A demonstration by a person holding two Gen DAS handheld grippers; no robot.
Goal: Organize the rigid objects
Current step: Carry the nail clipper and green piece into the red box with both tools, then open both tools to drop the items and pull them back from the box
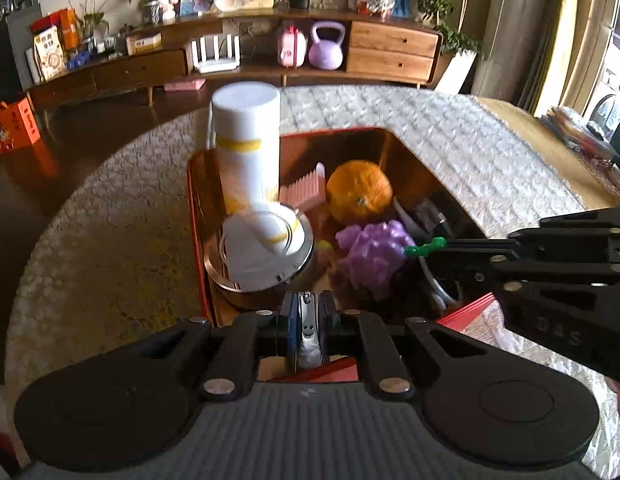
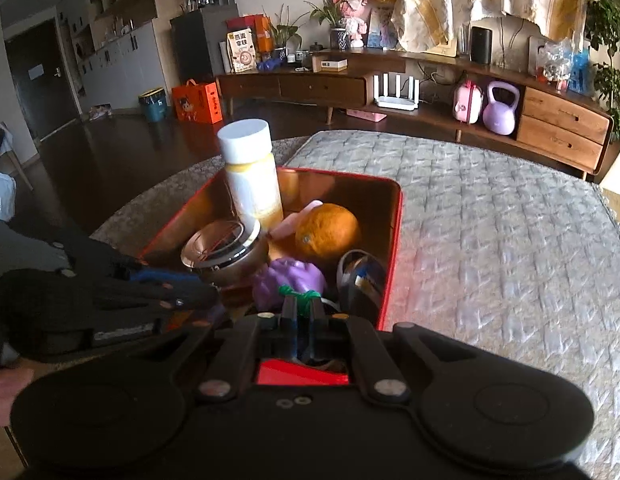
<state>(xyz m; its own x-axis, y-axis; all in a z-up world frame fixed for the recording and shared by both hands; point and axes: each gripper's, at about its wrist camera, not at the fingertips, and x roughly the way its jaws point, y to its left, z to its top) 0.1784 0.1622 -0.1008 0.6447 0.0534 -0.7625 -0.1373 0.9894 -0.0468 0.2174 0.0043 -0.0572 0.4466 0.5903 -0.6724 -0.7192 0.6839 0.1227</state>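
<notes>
A red box (image 1: pixel 198 240) (image 2: pixel 393 248) with a coppery inside stands on the quilted table cover. In it are a white and yellow bottle (image 1: pixel 246 140) (image 2: pixel 252 172), a round metal tin (image 1: pixel 262 248) (image 2: pixel 222 246), an orange (image 1: pixel 357 192) (image 2: pixel 325 232), a pink ridged piece (image 1: pixel 304 192) and a purple toy grape bunch (image 1: pixel 369 252) (image 2: pixel 286 280). My left gripper (image 1: pixel 308 300) (image 2: pixel 206 292) hangs over the box's near edge, shut on a small silver object (image 1: pixel 309 332). My right gripper (image 2: pixel 304 300) (image 1: pixel 433 246) is shut on the bunch's green stem (image 2: pixel 298 294) (image 1: pixel 423 248).
Coiled cables (image 1: pixel 433 280) (image 2: pixel 357 280) lie in the box's right corner. The grey quilted cover (image 2: pixel 489 240) spreads right of the box. A wooden sideboard (image 2: pixel 389 76) with a purple kettlebell (image 2: pixel 499 108) stands behind, and an orange carton (image 2: pixel 198 102) sits on the dark floor.
</notes>
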